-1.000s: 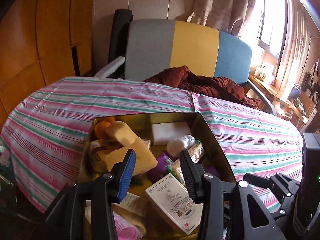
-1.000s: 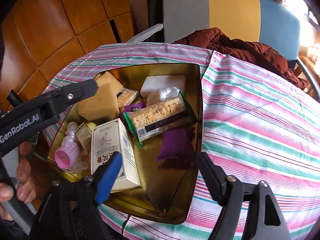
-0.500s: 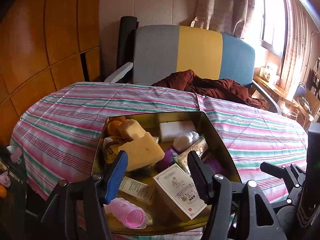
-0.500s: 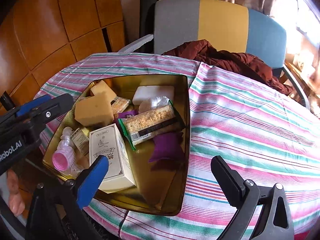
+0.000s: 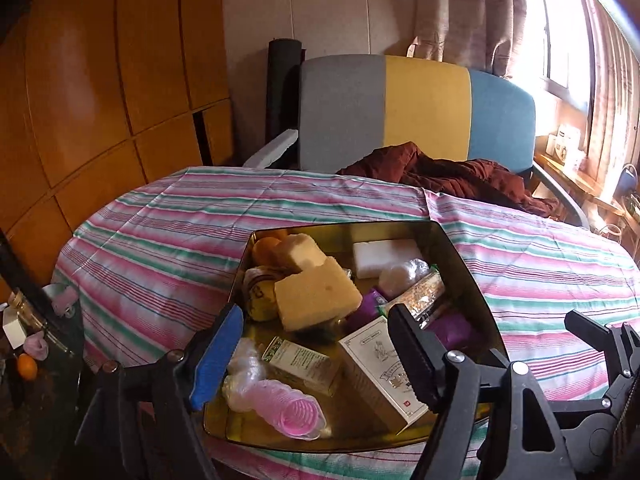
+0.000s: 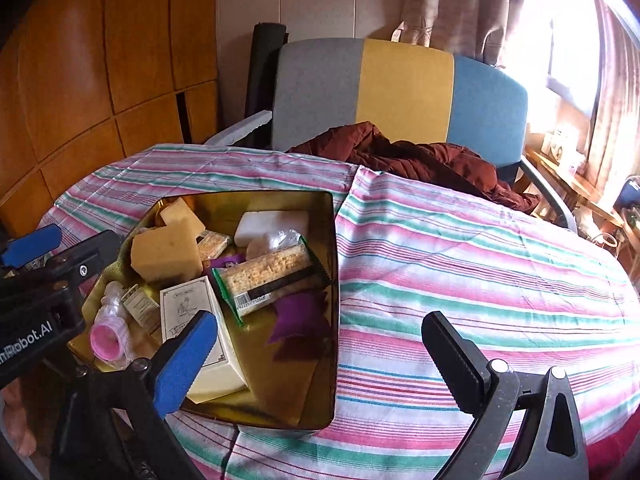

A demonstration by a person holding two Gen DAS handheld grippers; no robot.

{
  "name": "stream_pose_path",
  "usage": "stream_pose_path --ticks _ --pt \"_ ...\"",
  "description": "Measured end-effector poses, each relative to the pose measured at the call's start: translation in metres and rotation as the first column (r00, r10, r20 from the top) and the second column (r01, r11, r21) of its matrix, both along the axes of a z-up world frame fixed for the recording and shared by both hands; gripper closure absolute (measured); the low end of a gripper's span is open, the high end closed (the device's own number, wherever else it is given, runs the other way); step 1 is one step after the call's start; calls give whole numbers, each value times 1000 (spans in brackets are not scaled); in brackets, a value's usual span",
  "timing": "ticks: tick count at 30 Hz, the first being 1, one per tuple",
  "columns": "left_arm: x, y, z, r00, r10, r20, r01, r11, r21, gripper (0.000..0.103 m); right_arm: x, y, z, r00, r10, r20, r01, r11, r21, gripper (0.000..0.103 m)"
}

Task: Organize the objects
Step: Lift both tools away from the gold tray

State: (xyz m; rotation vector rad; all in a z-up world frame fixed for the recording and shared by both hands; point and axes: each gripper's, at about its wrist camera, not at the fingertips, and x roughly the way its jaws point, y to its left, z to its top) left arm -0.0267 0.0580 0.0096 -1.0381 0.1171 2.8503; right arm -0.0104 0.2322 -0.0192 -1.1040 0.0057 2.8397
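A gold tin point(image 5: 472, 280) stands on the striped tablecloth with mixed items inside. Among them are a yellow sponge point(image 5: 316, 296), a white printed box point(image 5: 380, 376), a pink roller point(image 5: 292, 404), a white block point(image 5: 384, 252) and an orange point(image 5: 266, 248). My left gripper point(image 5: 316, 344) hovers over the tin's near end; its jaws are opening with nothing pressed between them. In the right wrist view the tin point(image 6: 332, 280) also holds a cracker packet point(image 6: 272, 276) and a purple pouch point(image 6: 302, 320). My right gripper point(image 6: 320, 360) hangs wide open over the tin's near right corner, holding nothing.
Striped cloth point(image 6: 460, 272) lies bare to the right of the tin. Behind the table stands a grey, yellow and blue chair point(image 5: 420, 112) with a dark red garment point(image 5: 460, 180) on it. A low stand with small things point(image 5: 28, 344) sits at the left.
Both grippers have drawn back from the tin and tipped upward, so more of the room shows. Both pairs of jaws have spread wider. The items in the tin have not moved.
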Motion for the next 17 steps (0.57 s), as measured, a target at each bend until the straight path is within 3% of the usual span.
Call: stream_pose_path --ticks 17 --pt "4 -9 0 1000 -14 -15 15 999 34 28 2 -15 -4 1000 22 6 -22 1000 20 0"
